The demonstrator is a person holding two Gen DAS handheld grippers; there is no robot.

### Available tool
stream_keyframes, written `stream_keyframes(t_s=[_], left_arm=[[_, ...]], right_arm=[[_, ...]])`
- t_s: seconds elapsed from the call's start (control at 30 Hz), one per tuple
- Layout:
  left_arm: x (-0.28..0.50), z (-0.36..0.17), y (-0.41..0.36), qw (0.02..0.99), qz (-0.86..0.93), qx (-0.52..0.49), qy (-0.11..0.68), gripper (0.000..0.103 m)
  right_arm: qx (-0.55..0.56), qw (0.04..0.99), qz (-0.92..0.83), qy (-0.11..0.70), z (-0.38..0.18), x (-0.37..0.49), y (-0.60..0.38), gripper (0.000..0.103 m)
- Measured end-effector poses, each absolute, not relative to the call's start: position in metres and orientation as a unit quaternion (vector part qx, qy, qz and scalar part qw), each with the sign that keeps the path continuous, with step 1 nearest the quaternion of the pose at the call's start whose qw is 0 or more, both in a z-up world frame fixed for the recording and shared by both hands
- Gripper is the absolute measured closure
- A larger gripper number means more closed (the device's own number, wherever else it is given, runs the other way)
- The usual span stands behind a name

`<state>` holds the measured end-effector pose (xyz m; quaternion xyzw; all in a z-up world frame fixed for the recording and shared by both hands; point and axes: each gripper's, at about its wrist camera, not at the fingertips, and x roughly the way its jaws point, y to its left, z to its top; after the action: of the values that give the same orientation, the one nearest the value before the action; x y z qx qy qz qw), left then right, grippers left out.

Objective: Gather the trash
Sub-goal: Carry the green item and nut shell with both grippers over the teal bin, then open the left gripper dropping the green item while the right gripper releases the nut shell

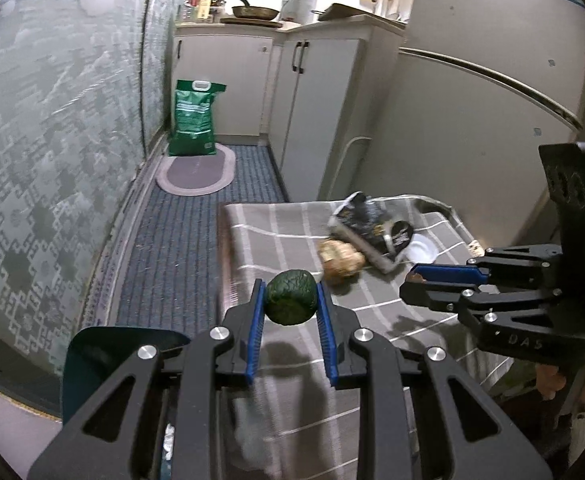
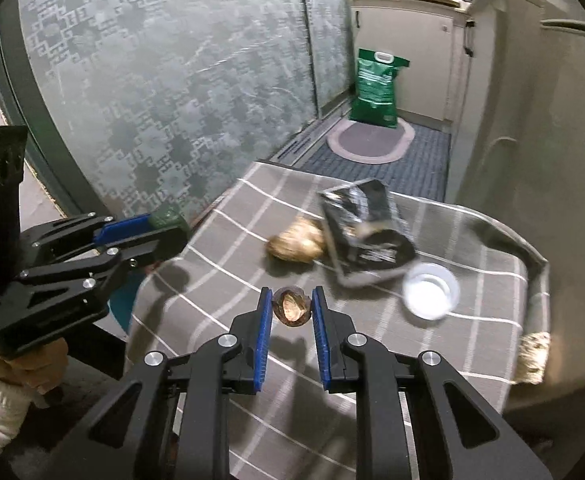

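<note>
Trash lies scattered over the grey checked cloth (image 2: 220,280) that covers the low table, and I place everything by that cloth. A crumpled dark green ball (image 1: 291,298) is already off it, pinched between the blue pads of the left gripper (image 1: 291,300), which hangs above the cloth's near left corner. The right gripper (image 2: 291,307) has its pads pressed on a small brown lump (image 2: 291,306), something like a nutshell or a crushed wrapper; I cannot tell which. It hovers over the near middle of the cloth.

Three pieces are on the cloth itself. A torn black snack packet (image 2: 366,230) sits toward the far right side, partly tilted up. A crumpled tan wad (image 2: 296,242) lies just beside the packet on its left, touching its edge. A small white plastic cup (image 2: 430,288) rests near the packet's lower right corner, closer to the cloth's right edge.

Below the cloth's left edge, under the left gripper, a teal bin (image 1: 92,364) shows its rim. Beyond the far end of the cloth a blue striped rug runs along the floor to an oval mat (image 1: 196,174), where a green sack (image 1: 194,120) stands against pale cabinets. A hand (image 2: 36,364) in a white knitted sleeve grips the left gripper's handle.
</note>
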<state>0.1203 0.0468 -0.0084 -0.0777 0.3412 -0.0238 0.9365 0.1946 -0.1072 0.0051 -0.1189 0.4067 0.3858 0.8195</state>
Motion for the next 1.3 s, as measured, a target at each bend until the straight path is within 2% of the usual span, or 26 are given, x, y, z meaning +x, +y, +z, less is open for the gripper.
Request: stream_keyframes(t_s=[0.43, 0.97, 1.3], left_arm=[[0.095, -0.024, 0.108, 0.926, 0.015, -0.092, 0.365, 0.076], [0.064, -0.101, 0.166, 0.878, 0.053, -0.075, 0.469, 0.076], [0.055, -0.13, 0.185, 0.856, 0.051, -0.077, 0.508, 0.075]], right_arm=[[-0.117, 0.802, 0.435, 0.391, 0.02, 0.177, -0.042, 0.083], [-0.133, 0.772, 0.482, 0.392, 0.018, 0.151, 0.047, 0.083], [-0.161, 0.752, 0.479, 0.423, -0.007, 0.144, 0.088, 0.083]])
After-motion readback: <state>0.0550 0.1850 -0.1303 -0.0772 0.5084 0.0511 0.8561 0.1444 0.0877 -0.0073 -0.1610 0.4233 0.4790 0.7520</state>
